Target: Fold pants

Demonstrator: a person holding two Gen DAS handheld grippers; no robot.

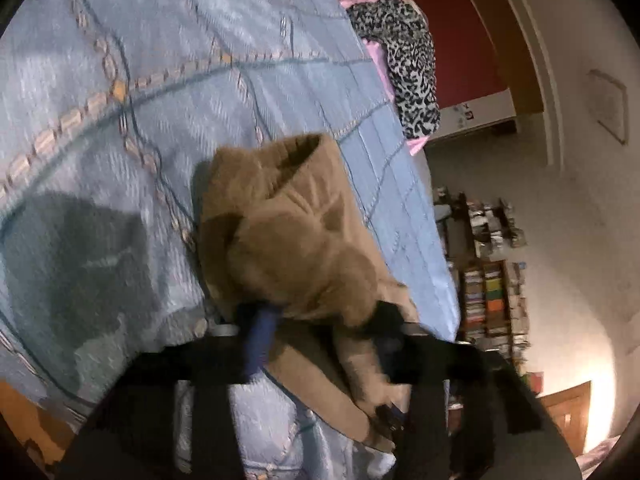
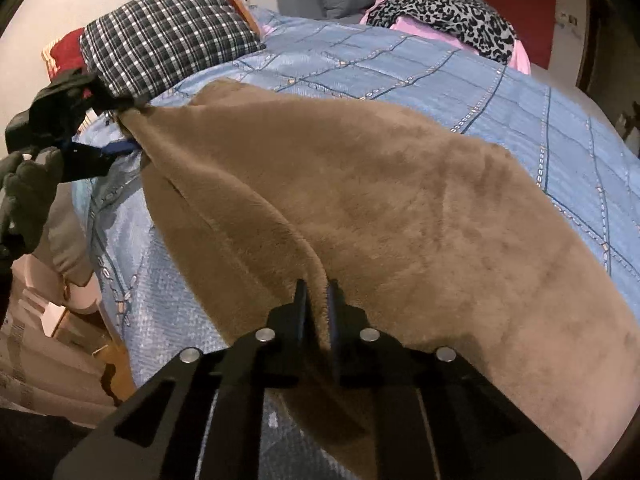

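Observation:
The tan fleece pants (image 2: pixel 380 208) hang stretched between my two grippers above the blue bed cover (image 2: pixel 440 68). My right gripper (image 2: pixel 317 300) is shut on an edge of the pants at the near side. My left gripper (image 2: pixel 120 128) shows at the left of the right wrist view, shut on the far corner of the pants. In the left wrist view the pants (image 1: pixel 288 232) bunch up in front of my left gripper (image 1: pixel 320 320), which grips the fabric. The image there is blurred.
A plaid pillow (image 2: pixel 168 36) lies at the head of the bed. Leopard-print and pink clothes (image 2: pixel 448 8) lie at the far side. A bookshelf (image 1: pixel 488 280) stands by the wall. Boxes and wooden furniture (image 2: pixel 48 312) stand beside the bed.

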